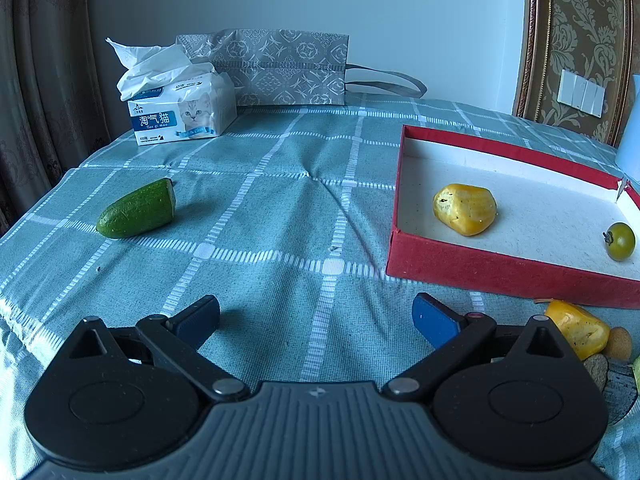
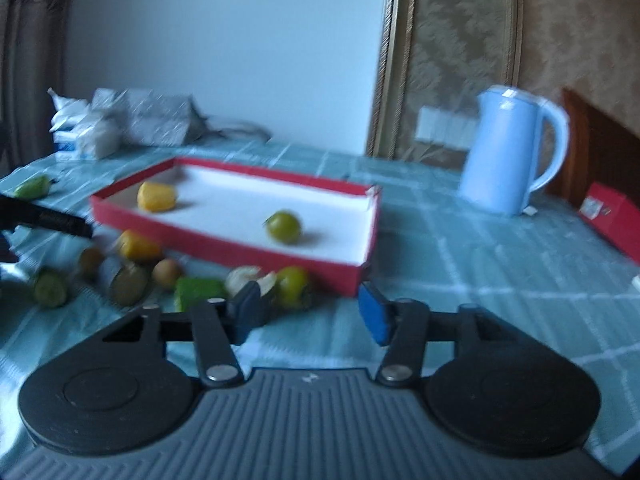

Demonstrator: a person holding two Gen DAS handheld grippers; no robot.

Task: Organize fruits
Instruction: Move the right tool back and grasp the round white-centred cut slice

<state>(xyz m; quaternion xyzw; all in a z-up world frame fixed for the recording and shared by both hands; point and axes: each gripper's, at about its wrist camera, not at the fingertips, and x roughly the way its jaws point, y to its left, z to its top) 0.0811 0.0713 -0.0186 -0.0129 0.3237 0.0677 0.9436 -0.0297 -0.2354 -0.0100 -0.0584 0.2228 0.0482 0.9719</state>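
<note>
A red box (image 1: 460, 268) with a white floor holds a yellow fruit piece (image 1: 464, 209) and a small green tomato (image 1: 621, 241). In the right wrist view the same box (image 2: 224, 248), yellow piece (image 2: 156, 197) and tomato (image 2: 284, 227) appear blurred. A cucumber piece (image 1: 138, 210) lies alone on the cloth at the left. Several fruits sit in a pile in front of the box: a yellow piece (image 2: 138, 246), a brown round fruit (image 2: 167, 273), a green chunk (image 2: 198, 292) and another green tomato (image 2: 294, 286). My left gripper (image 1: 316, 320) is wide open over bare cloth. My right gripper (image 2: 312, 314) is open with nothing between its pads, just short of the pile.
A tissue pack (image 1: 182, 114) and a grey patterned bag (image 1: 280, 66) stand at the table's far edge. A light blue kettle (image 2: 512, 152) stands right of the box, with a flat red lid (image 2: 612, 220) beyond it. A checked teal cloth covers the table.
</note>
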